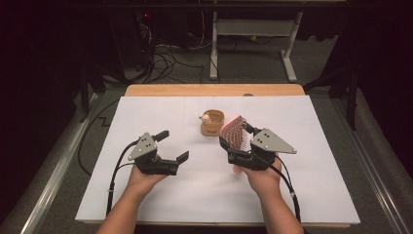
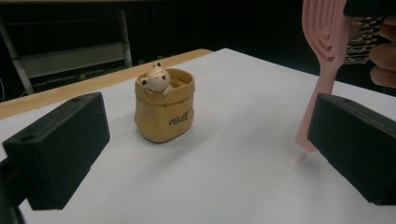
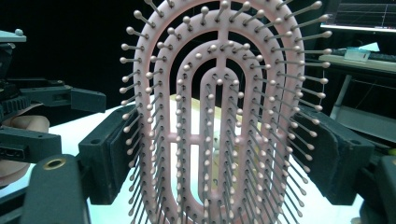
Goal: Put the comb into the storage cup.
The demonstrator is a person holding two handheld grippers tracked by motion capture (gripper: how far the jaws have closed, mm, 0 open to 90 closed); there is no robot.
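At centre right of the high view, the right gripper [image 1: 237, 135] clamps a pink hairbrush [image 1: 234, 132]; at lower left, the left gripper [image 1: 171, 146] gapes unladen.

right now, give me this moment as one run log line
right claw: shut on pink hairbrush | left claw: open, holding nothing | bear pot: upright on white table, apart from brush

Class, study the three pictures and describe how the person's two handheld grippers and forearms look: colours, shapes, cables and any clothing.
Both the left gripper and the right gripper are black, each with two blocky black jaws and a grey three-cornered plate with small dark holes on top. A black cable trails from each toward the person. The forearms are bare; no sleeves or gloves are visible.
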